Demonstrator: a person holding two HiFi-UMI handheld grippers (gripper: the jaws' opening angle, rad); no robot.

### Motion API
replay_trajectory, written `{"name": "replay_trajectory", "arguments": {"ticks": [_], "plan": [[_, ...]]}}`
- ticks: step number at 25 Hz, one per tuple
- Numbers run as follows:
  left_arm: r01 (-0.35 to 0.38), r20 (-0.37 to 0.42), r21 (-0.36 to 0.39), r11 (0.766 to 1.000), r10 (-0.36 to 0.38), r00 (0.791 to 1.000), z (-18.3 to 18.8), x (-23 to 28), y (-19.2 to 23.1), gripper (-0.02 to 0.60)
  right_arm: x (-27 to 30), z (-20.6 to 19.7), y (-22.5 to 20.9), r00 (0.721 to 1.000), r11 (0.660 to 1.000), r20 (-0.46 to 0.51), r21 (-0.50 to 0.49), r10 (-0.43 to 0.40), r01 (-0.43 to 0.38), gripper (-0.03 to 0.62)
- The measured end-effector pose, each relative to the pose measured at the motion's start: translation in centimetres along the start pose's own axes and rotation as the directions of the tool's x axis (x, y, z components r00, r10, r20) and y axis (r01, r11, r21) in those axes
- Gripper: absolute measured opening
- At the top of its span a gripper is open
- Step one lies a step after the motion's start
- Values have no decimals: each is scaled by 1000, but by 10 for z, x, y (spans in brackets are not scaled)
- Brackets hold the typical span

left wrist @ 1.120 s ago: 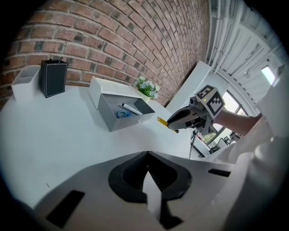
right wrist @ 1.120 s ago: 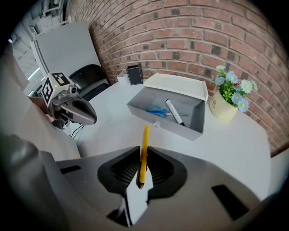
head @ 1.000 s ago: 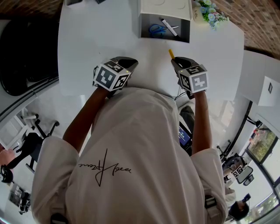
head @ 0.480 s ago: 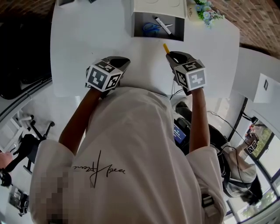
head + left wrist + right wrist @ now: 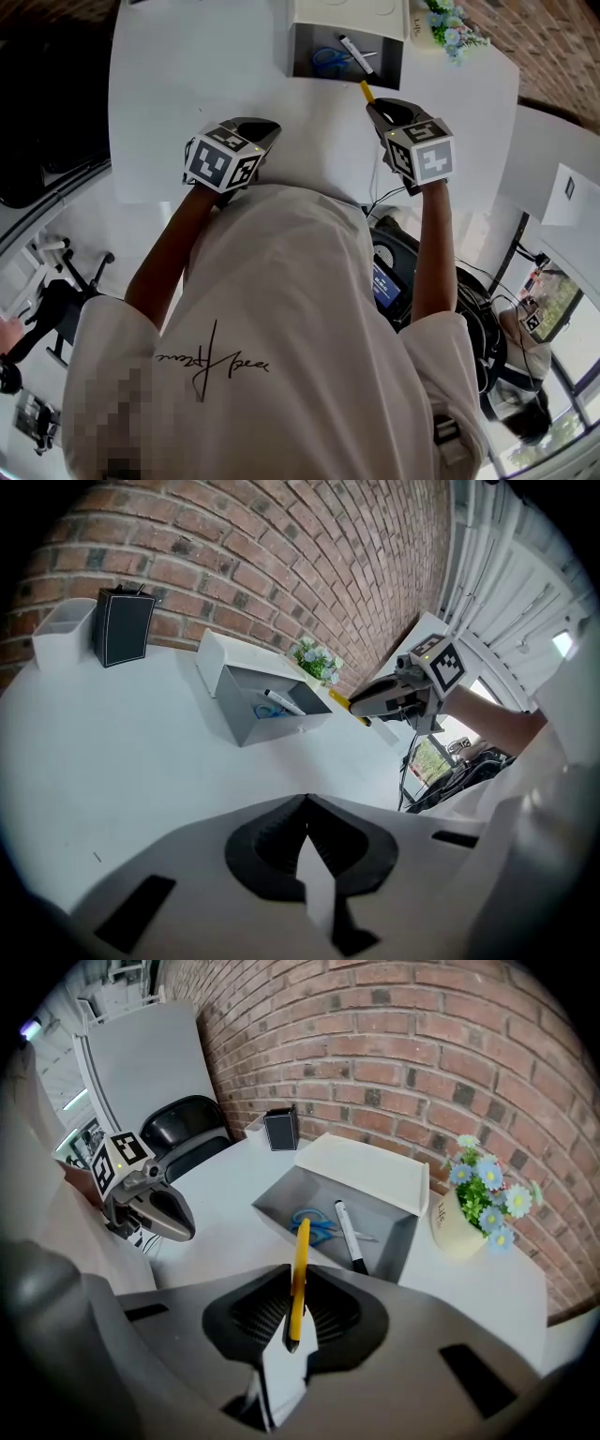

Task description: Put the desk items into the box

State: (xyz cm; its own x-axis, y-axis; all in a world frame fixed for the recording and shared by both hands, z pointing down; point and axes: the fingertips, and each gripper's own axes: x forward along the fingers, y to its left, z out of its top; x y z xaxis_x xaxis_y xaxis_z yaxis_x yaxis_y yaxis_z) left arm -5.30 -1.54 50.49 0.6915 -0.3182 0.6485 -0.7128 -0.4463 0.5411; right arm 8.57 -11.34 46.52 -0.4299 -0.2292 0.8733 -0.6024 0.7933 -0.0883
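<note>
Change: your right gripper (image 5: 380,105) has gone forward with the yellow pencil (image 5: 367,91), whose tip now comes near the front edge of the box (image 5: 302,52); the left gripper (image 5: 261,131) is almost where it was.
Right gripper: its jaws are closed on the pencil's lower part, only a narrow gap between them. The long end points ahead of the jaws, so it can enter the box first.
Pencil: held above the table (image 5: 187,94), not yet in the box.
Box: straight ahead of the right gripper, open toward you; blue scissors (image 5: 314,1227) and a marker (image 5: 349,1235) already lie inside.
Left gripper: its jaws are together with nothing between them. It waits to the left, well apart, I think to keep the way free.
</note>
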Motion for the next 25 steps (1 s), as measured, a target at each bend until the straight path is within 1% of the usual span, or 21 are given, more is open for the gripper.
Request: {"name": "replay_trajectory", "arguments": {"ticks": [9, 18, 25], "plan": [[0, -15, -13, 1000, 0, 1000, -3, 3, 5, 5, 5, 16, -13, 1000, 999, -8, -31, -17, 17, 67], [17, -8, -56, 998, -18, 1000, -2, 6, 10, 5, 17, 32, -24, 1000, 999, -8, -35, -27, 27, 67], [11, -16, -87, 996, -12, 1000, -6, 6, 17, 5, 26, 43, -30, 1000, 999, -6, -38, -22, 22, 67]]}}
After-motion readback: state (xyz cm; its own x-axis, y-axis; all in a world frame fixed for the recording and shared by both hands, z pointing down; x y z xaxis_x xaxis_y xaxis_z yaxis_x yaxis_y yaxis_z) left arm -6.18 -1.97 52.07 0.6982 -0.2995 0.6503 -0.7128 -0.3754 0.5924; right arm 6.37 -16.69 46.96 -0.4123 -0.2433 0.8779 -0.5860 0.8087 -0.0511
